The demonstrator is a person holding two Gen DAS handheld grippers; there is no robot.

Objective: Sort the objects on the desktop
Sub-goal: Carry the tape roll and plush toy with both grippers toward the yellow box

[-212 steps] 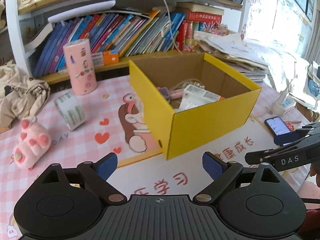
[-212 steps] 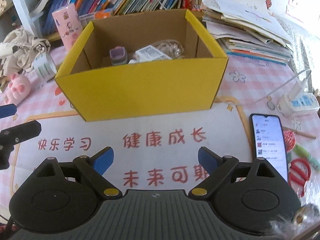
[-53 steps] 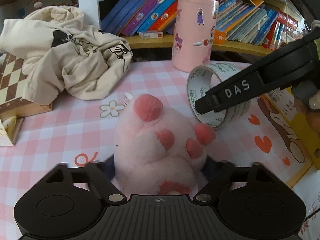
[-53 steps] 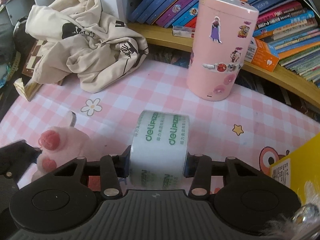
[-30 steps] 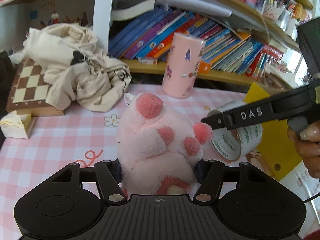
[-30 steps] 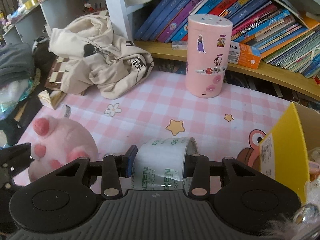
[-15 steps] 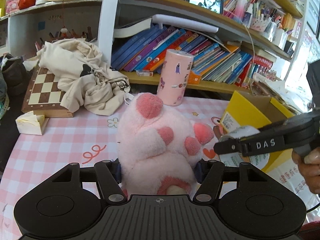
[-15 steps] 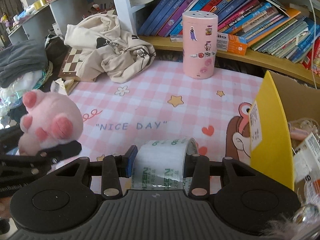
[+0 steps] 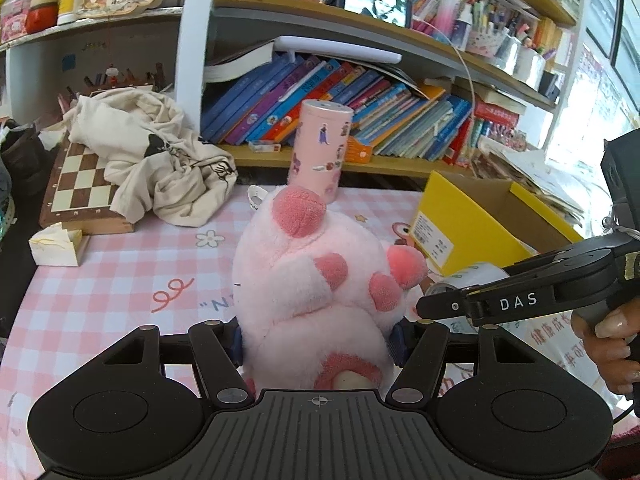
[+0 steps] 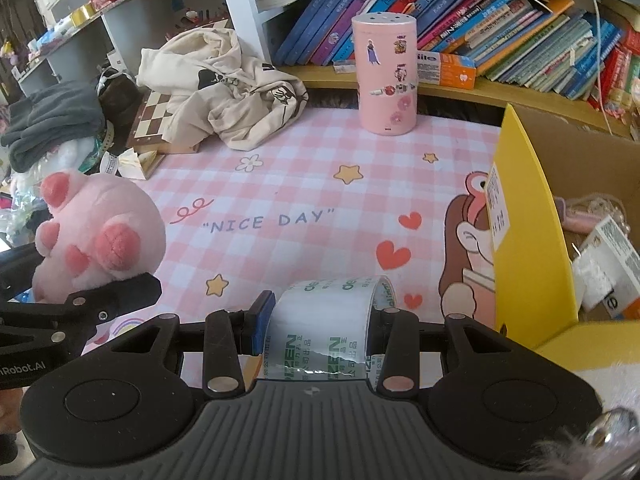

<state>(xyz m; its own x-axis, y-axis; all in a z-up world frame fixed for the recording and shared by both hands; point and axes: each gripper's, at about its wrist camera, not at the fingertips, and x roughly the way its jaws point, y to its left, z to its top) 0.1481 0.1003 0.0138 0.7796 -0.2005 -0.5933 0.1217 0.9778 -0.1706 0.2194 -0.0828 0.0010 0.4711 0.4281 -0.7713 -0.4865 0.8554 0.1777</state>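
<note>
Now hanging above the pink desk (image 10: 304, 184) beside the yellow box (image 10: 528, 240): pink plush paw (image 9: 320, 280) being clamped in left hand-held gripper (image 9: 316, 340), tape roll (image 10: 326, 320) being pinched in right hand-held gripper (image 10: 320, 320).

Open passage — the pink checked mat (image 10: 304, 184) lies bare across its middle, around the "NICE DAY" lettering. Rear boundary: pink sticker-covered canister (image 10: 387, 76) standing upright before the book shelf (image 10: 472, 92). Left rear: crumpled cream garment (image 10: 224, 84) draped over a chessboard (image 10: 154, 118), with a torn paper box (image 10: 138, 162) just beside it. Right boundary — yellow cardboard box (image 10: 528, 216), top open, its near wall upright; a white packet (image 10: 608, 264) and tangled cable lie inside, partly filling the floor.
</note>
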